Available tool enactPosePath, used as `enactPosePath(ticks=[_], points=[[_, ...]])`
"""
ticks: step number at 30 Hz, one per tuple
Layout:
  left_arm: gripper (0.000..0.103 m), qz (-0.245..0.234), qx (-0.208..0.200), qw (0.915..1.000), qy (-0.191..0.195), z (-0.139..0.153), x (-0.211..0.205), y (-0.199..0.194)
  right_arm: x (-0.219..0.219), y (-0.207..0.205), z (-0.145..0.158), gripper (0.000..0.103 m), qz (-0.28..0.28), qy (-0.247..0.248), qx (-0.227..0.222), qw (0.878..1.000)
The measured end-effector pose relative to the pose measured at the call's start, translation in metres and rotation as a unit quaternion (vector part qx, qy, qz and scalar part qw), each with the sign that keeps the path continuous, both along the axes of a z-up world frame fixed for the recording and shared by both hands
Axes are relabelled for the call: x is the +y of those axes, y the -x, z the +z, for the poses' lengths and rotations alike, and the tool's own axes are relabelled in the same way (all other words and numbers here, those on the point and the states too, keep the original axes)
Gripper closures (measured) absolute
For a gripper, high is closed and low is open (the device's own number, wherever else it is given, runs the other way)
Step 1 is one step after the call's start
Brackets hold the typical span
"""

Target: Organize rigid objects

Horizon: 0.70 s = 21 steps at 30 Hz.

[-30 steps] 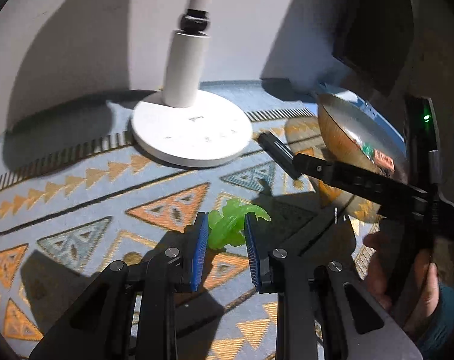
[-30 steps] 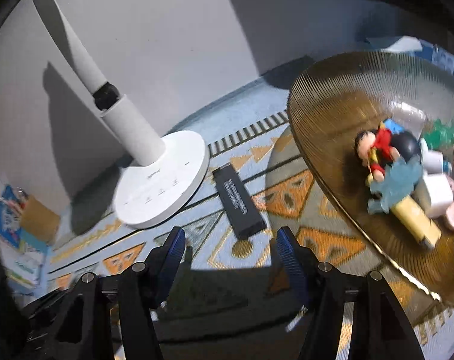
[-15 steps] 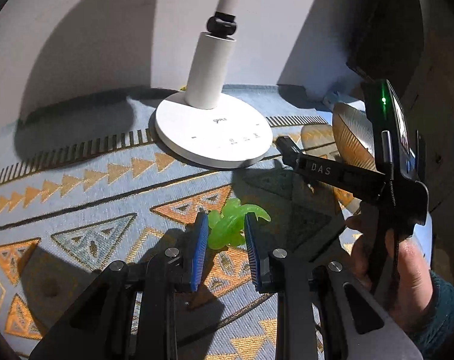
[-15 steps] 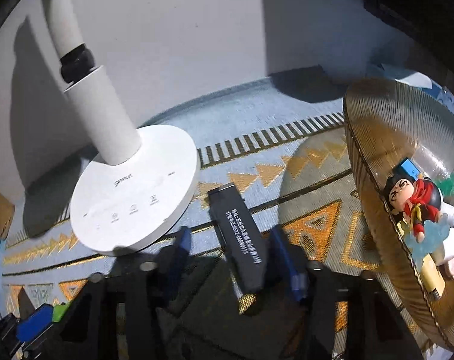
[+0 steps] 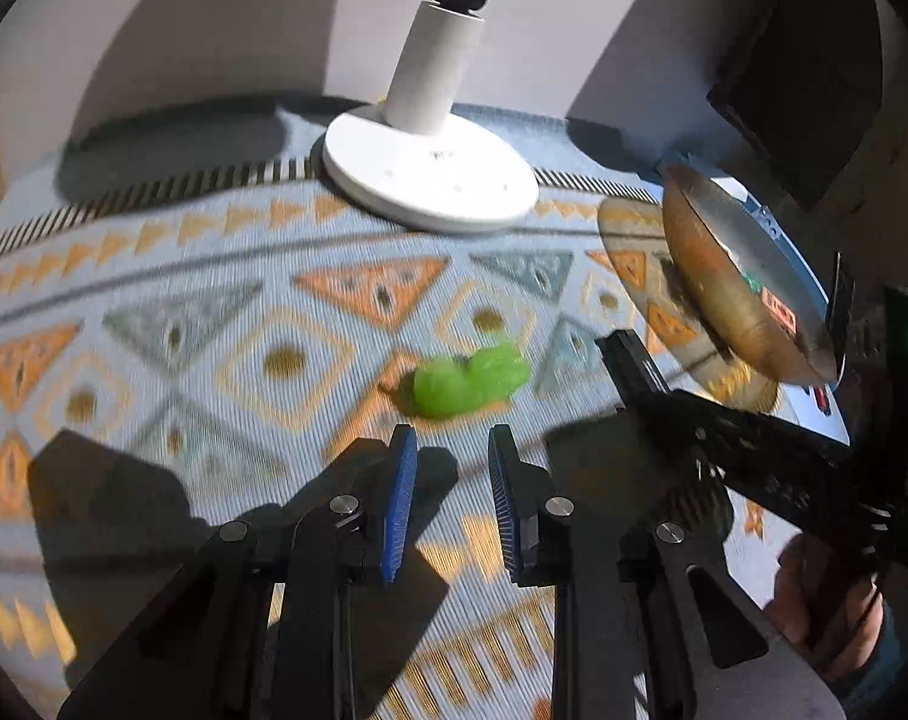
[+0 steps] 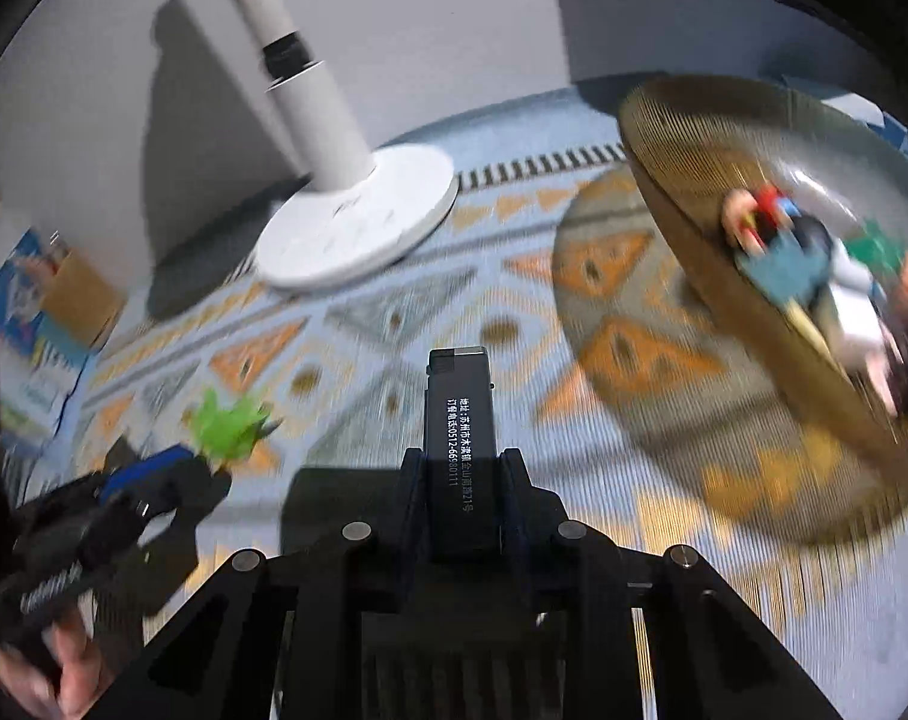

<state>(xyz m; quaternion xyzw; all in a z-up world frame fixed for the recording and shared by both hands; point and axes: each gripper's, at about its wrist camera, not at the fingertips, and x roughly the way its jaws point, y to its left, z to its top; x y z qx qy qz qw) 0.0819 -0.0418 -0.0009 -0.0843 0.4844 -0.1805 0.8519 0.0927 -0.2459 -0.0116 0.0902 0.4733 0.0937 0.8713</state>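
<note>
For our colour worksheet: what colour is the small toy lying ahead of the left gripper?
Bright translucent green toy, clearest in the left wrist view.

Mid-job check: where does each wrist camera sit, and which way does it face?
Left wrist: on the left hand-held gripper, looking down its fingers at the green toy on the patterned cloth; the right hand shows at right.
Right wrist: on the right hand-held gripper, looking along the black bar it grips; the left hand shows lower left.
Shared: lamp base, green toy, gold dish.
</note>
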Motion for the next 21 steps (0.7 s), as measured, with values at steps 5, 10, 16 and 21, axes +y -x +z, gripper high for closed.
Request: enactPosePath(ticks=[5,10,16,21], points=[[0.081,-0.022,-0.005,0.9997,-0.013,0.003,-0.018,0.032,-0.004,0.042,0.000,0.079,0.020,0.009,-0.003,1.000],[0.054,-0.023,-0.027,0.9977,-0.058,0.014,-0.022,0.031,-0.008,0.064,0.000,0.079,0.047,0.016,-0.005,0.999],[0.042,-0.028,-0.032,0.9948,-0.092,0.009,-0.022,0.013,-0.020,0.067,-0.002,0.052,0.056,-0.007,-0.005,0.998],[0.042,-0.057,-0.032,0.9899,-0.126,-0.002,-0.041,-0.004,-0.007,0.063,-0.003,0.050,0.069,0.045,-0.020,0.996]])
